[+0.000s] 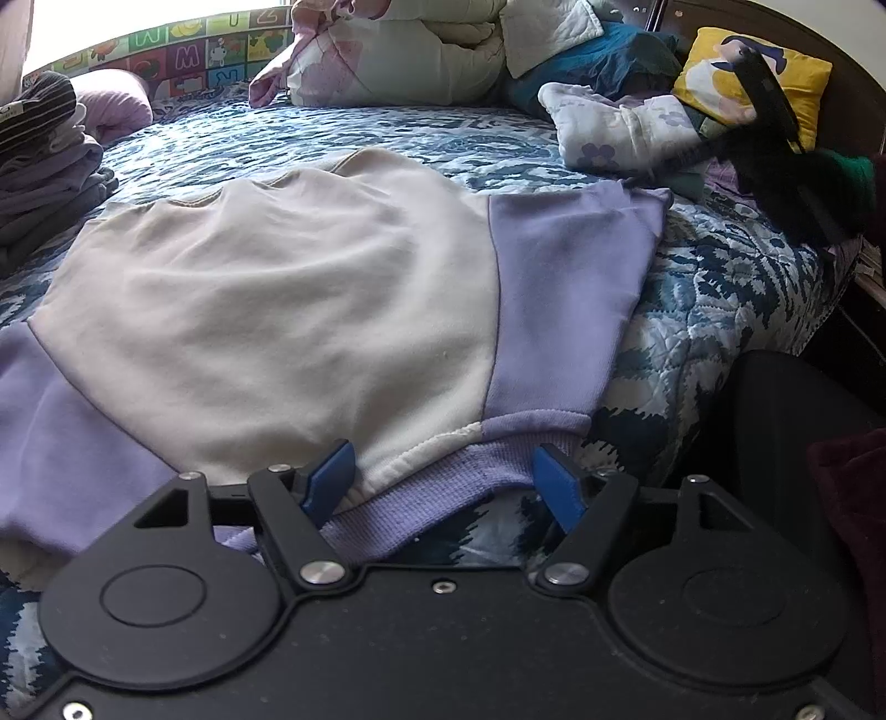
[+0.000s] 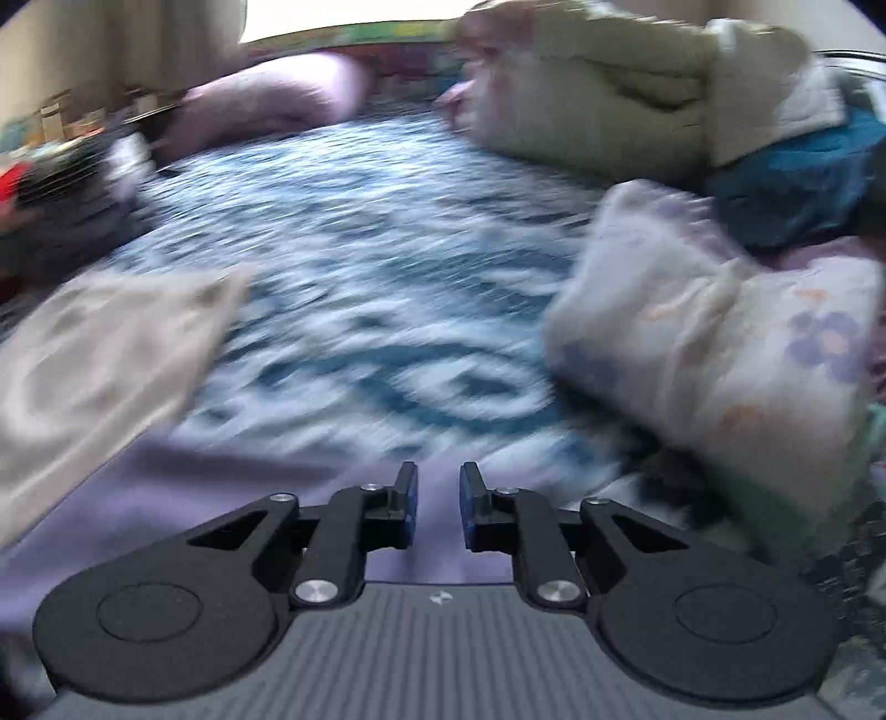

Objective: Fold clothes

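Bed (image 1: 387, 138) with blue floral quilt; bare quilt beyond the sweatshirt, piled bedding (image 1: 398, 50) along the far edge. Cream-and-lilac sweatshirt (image 1: 277, 310) lies spread flat. My left hand-held gripper (image 1: 443, 479), low at the near hem, gapes wide astride the ribbing. My right hand-held gripper (image 2: 438, 507), blurred, narrowly parted, holds nothing, over lilac cloth.

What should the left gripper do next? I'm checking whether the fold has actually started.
Probably close the left gripper on the purple ribbed hem of the cream and lilac sweatshirt. Its jaws stand open on either side of that hem, and the garment lies spread flat on the blue floral bedspread. The right gripper, slightly open and holding nothing, hovers over the lilac sleeve.
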